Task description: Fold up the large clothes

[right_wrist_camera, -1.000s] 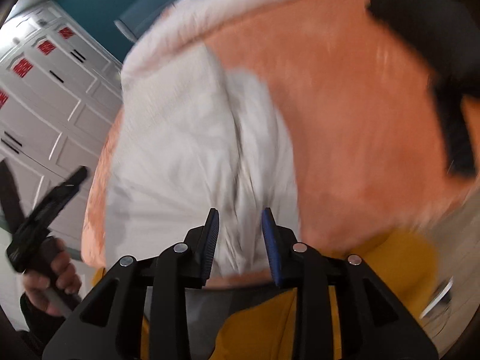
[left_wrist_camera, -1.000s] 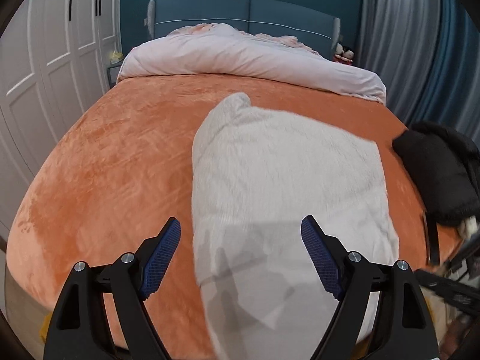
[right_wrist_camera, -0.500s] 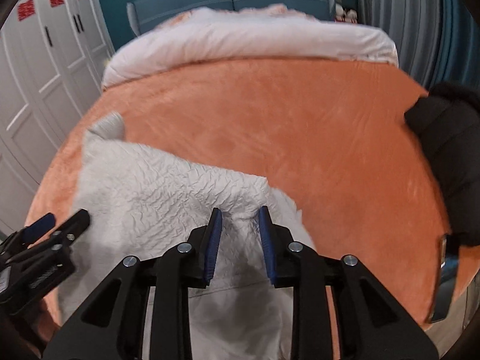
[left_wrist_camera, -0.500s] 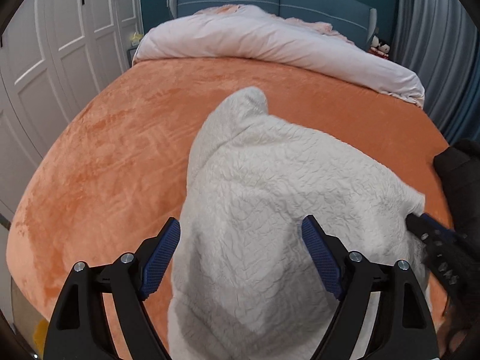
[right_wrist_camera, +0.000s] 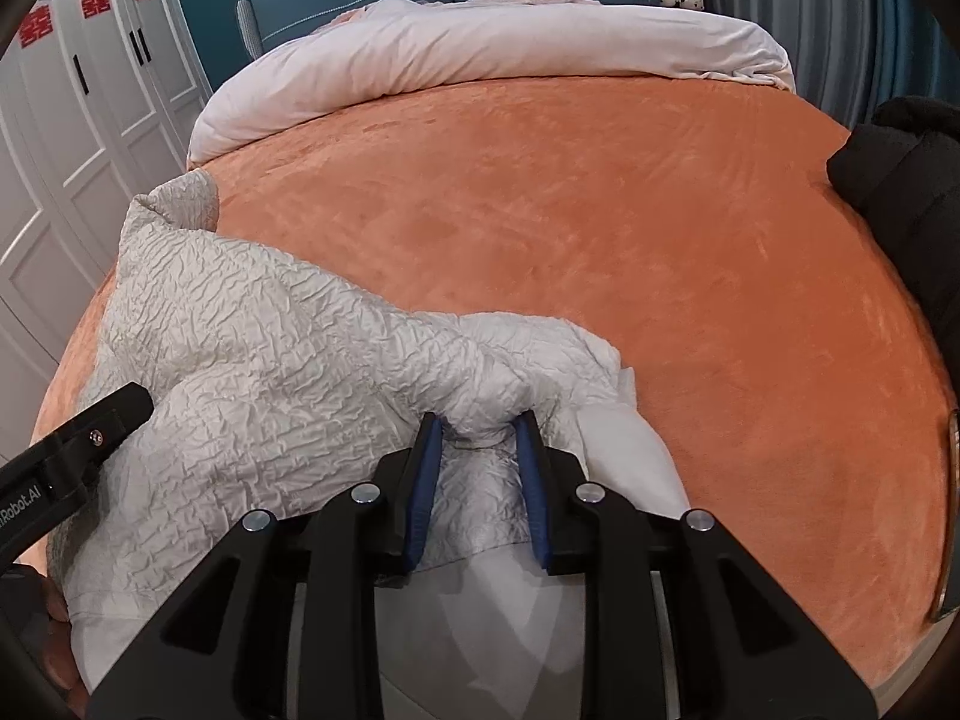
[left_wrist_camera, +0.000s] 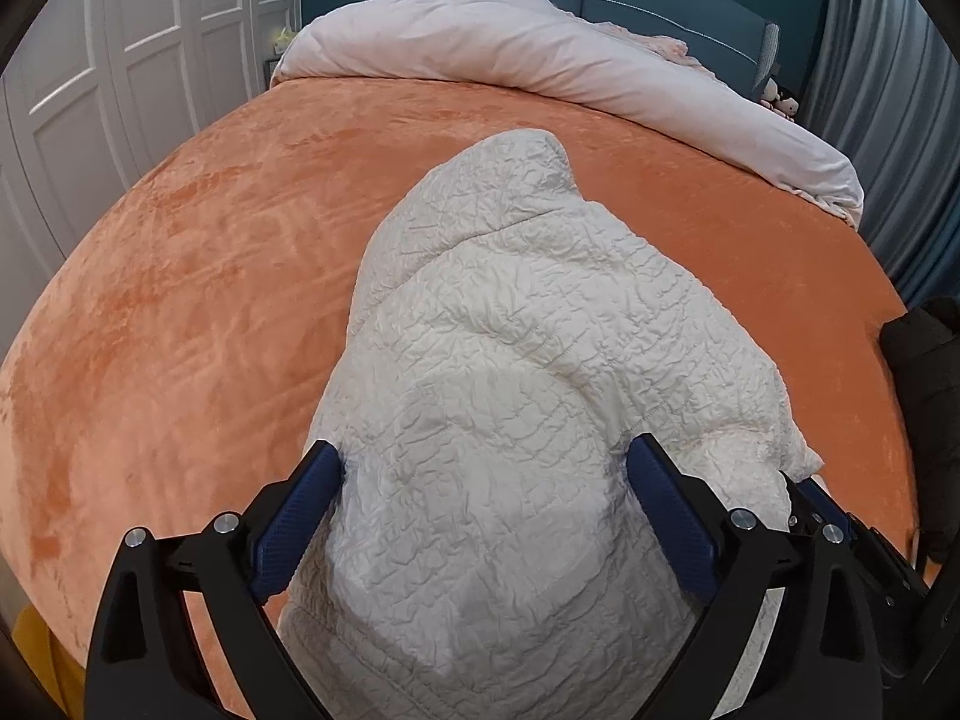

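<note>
My white crinkly jacket [left_wrist_camera: 528, 396] lies in a soft heap on the orange blanket [left_wrist_camera: 198, 300], at the near edge of the bed and a bit toward the white closet doors [left_wrist_camera: 120, 60]. My right gripper [right_wrist_camera: 478, 441] pinches a bunched fold of the jacket between its blue pads [right_wrist_camera: 423, 480], at the jacket's near edge on the side away from the closet. My left gripper [left_wrist_camera: 485, 468] has just been opening and now its jaws stand wide apart, one on each side of a big hump of the jacket. The cloth fills the gap, so I cannot tell if the pads touch it, but they are not squeezing it. The jacket's far tip points toward the pale rolled-up quilt [left_wrist_camera: 540, 54] at the head of the bed. Between the jacket and the quilt the orange blanket is bare, and there is lots of bare blanket on the side away from the closet too. Past that, at the bed's edge, sits a black bundle of clothes [right_wrist_camera: 900, 180], well apart from the jacket. The closet doors stand close by the other edge of the bed.
</note>
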`<control>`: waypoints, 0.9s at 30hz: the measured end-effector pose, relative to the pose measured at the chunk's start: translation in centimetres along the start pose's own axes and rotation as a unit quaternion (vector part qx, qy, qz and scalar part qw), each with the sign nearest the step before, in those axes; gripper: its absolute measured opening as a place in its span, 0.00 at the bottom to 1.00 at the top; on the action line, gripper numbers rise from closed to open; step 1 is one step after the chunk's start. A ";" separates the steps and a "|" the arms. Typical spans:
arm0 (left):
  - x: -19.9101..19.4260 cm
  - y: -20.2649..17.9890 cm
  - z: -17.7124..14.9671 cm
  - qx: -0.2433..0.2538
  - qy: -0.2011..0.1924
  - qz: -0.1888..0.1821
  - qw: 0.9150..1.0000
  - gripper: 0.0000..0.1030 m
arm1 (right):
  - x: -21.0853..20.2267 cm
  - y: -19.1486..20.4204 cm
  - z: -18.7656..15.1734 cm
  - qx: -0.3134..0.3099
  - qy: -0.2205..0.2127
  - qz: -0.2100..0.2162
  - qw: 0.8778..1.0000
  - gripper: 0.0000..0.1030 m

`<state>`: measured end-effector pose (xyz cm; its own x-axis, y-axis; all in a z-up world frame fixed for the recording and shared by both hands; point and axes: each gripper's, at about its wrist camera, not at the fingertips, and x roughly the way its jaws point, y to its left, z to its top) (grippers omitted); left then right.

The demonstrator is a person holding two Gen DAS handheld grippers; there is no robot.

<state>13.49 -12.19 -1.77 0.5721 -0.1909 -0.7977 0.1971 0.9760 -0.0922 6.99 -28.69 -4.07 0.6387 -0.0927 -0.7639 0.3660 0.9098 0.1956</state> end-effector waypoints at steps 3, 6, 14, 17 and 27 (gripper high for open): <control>0.4 -0.5 -0.3 0.006 -0.008 0.012 1.000 0.94 | 0.5 -0.4 -0.3 0.009 0.000 0.011 1.000 0.23; 0.7 -0.8 -0.5 0.010 -0.013 0.020 1.000 0.95 | 1.0 -0.7 -0.2 0.012 0.002 0.017 1.000 0.23; 1.3 -1.4 -1.2 0.021 -0.030 0.041 0.998 0.95 | 1.6 -1.0 -0.4 0.014 -0.007 0.024 1.000 0.23; 1.5 -1.5 -1.2 0.025 -0.033 0.047 0.998 0.95 | 1.7 -1.0 -0.6 0.017 -0.009 0.027 0.999 0.23; 1.9 -1.8 -1.7 0.032 -0.046 0.060 0.997 0.95 | 2.0 -1.3 -0.9 0.021 -0.022 0.029 0.999 0.23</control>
<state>12.92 -14.15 -4.13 0.6643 -0.0856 -0.7425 0.1721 0.9842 0.0405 7.18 -29.66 -6.45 0.6882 -0.0584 -0.7232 0.3543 0.8968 0.2648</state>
